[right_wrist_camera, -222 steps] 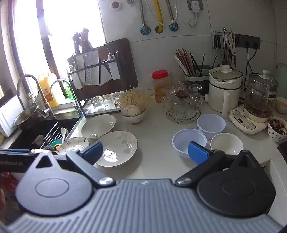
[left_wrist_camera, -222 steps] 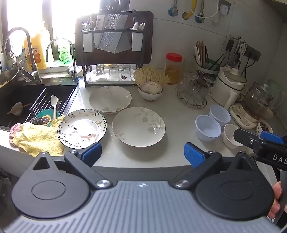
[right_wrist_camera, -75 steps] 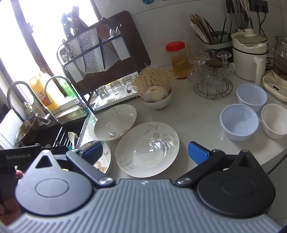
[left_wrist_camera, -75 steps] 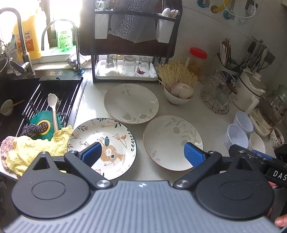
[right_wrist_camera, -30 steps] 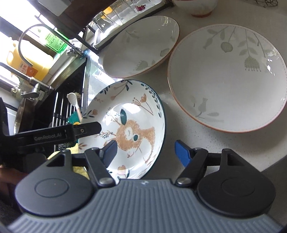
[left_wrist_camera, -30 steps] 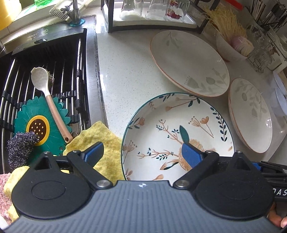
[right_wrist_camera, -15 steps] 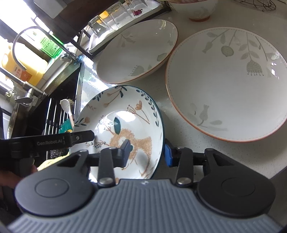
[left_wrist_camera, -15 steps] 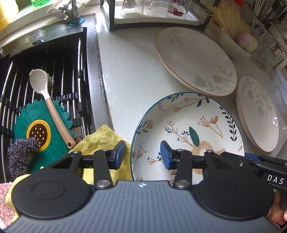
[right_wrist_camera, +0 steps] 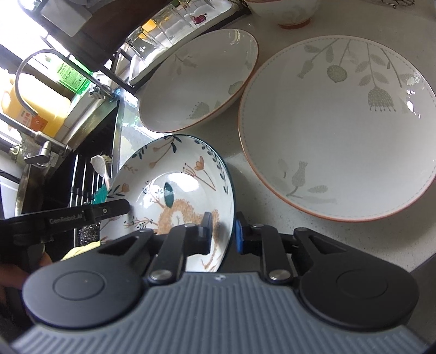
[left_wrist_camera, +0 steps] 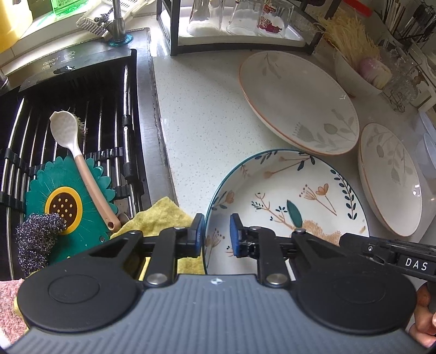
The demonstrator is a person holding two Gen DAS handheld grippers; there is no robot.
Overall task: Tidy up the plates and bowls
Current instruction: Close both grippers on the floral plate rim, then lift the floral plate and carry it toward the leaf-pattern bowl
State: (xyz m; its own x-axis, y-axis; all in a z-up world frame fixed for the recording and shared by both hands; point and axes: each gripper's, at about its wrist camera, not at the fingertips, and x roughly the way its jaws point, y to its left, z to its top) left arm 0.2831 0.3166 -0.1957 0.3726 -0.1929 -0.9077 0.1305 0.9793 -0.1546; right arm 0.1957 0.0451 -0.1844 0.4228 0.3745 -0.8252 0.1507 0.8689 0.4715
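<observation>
A deep plate with a deer and flower pattern (left_wrist_camera: 299,190) sits on the counter near its front edge, partly on a yellow cloth (left_wrist_camera: 160,217). My left gripper (left_wrist_camera: 216,234) straddles the plate's left rim, one pad outside and one inside. Its jaws are closing and a narrow gap shows beside the rim. My right gripper (right_wrist_camera: 223,234) straddles the right rim of the same plate (right_wrist_camera: 177,177) and is closing too, with a slit left inside. Two pale leaf-print plates (right_wrist_camera: 201,76) (right_wrist_camera: 340,130) lie behind and to the right.
The sink's black rack (left_wrist_camera: 81,122) on the left holds a spoon (left_wrist_camera: 73,152), a green sunflower mat (left_wrist_camera: 41,190) and a scourer (left_wrist_camera: 35,237). A glass rack (left_wrist_camera: 237,24) and a bowl of garlic (left_wrist_camera: 362,73) stand at the back. The counter's front edge (right_wrist_camera: 425,258) is close.
Both grippers came down over the patterned plate. In the last second both pairs of jaws narrowed from wide open to a small gap around its opposite rims.
</observation>
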